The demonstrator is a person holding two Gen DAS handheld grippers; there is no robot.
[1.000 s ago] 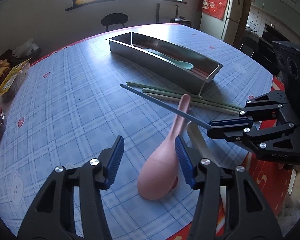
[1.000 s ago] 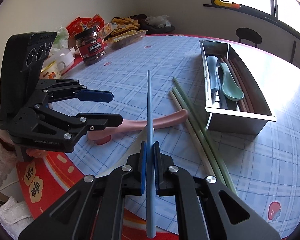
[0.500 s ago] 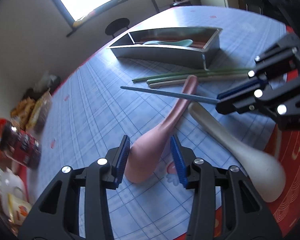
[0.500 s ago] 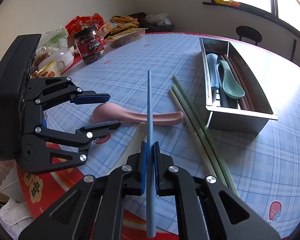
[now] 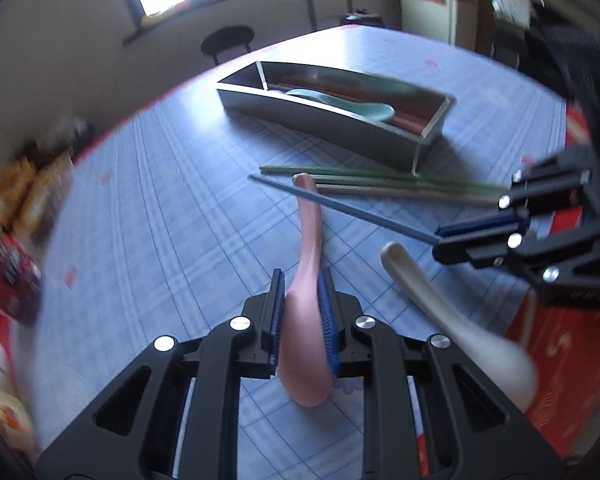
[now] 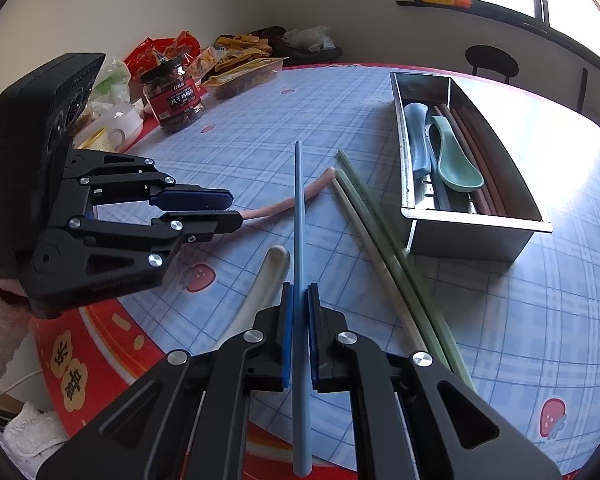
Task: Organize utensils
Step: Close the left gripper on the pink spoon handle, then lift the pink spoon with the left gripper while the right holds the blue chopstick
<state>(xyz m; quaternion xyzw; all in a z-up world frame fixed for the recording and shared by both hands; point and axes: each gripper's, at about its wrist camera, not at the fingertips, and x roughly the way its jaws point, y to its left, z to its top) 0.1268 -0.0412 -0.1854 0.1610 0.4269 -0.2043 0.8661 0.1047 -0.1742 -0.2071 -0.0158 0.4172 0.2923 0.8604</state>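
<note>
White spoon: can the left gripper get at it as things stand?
Probably not right now. The left gripper is closing on the pink spoon, so its jaws are occupied. The white spoon lies bare on the table beside it, with nothing on top, so it looks reachable once the pink one is dropped off.

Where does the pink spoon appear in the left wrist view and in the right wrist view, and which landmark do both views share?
Left wrist view: the pink spoon runs up the centre, its bowl between the closing left tongs.
Right wrist view: left of centre, only its handle shows, sticking out from the left tongs.
Shared landmark: the metal tray.
</note>
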